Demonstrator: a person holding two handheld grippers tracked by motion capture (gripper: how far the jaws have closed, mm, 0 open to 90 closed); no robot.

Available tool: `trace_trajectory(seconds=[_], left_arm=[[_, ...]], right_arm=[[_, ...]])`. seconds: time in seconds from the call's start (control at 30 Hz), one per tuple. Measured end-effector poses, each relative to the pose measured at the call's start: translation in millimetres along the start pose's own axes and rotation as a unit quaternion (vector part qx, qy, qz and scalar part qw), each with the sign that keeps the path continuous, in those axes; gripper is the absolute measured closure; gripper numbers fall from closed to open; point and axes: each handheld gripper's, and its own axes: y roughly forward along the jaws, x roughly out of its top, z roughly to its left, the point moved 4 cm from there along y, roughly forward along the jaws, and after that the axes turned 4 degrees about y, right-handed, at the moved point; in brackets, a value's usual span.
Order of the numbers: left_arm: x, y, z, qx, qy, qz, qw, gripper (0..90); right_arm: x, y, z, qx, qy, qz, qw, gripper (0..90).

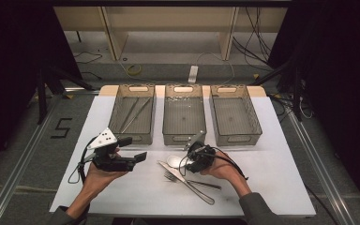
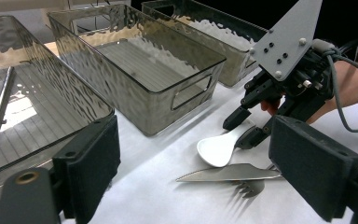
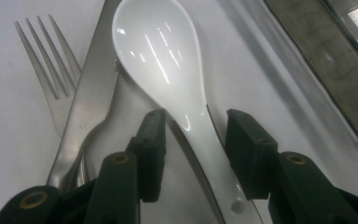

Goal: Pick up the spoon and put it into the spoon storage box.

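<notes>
From the high view the right gripper (image 1: 193,149) straddles the white spoon (image 1: 174,161) near the table's (image 1: 272,187) front edge, the left gripper (image 1: 133,149) idle and open, while the right gripper view shows half-closed jaws flanking the spoon's handle (image 3: 205,140), not yet pinching, so the squeeze should stay centred.

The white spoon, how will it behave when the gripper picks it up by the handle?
The spoon looks glossy, so probably slippery between the right gripper's pads. It seems rigid, maybe ceramic, so likely fragile. Its bowl may tip down.
</notes>
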Motion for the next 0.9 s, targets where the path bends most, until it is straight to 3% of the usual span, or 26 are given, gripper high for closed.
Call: trace_trajectory(seconds=[0.1, 0.13, 0.47, 0.67, 0.73, 0.9], left_arm=[[0.1, -0.2, -1.1, 0.000, 0.003, 0.001, 1.0000, 16.1], [0.1, -0.2, -1.3, 0.000, 0.003, 0.001, 1.0000, 16.1], [0.0, -0.6, -0.7, 0.003, 0.001, 0.001, 1.0000, 16.2], [-0.4, -1.1, 0.0, 0.004, 0.005, 0.002, 1.0000, 16.2], [-0.4, -1.1, 0.2, 0.005, 0.005, 0.002, 1.0000, 16.2], [-0.5, -0.7, -0.3, 0.007, 0.006, 0.004, 0.9999, 16.3]], right_arm=[[-1.2, -1.3, 0.9, 0.003, 0.003, 0.007, 1.0000, 63.8], [-1.5, -1.7, 1.5, 0.001, 0.005, 0.011, 0.9999, 70.4], [-1.8, -2.7, 2.5, -0.001, 0.007, 0.017, 0.9998, 76.4], [-1.4, -6.2, -2.0, -0.032, 0.007, 0.018, 0.9993, 86.2], [-2.8, -6.5, -4.1, -0.024, 0.018, 0.020, 0.9994, 86.3], [-2.6, -7.1, -2.9, -0.024, 0.010, 0.021, 0.9994, 86.4]])
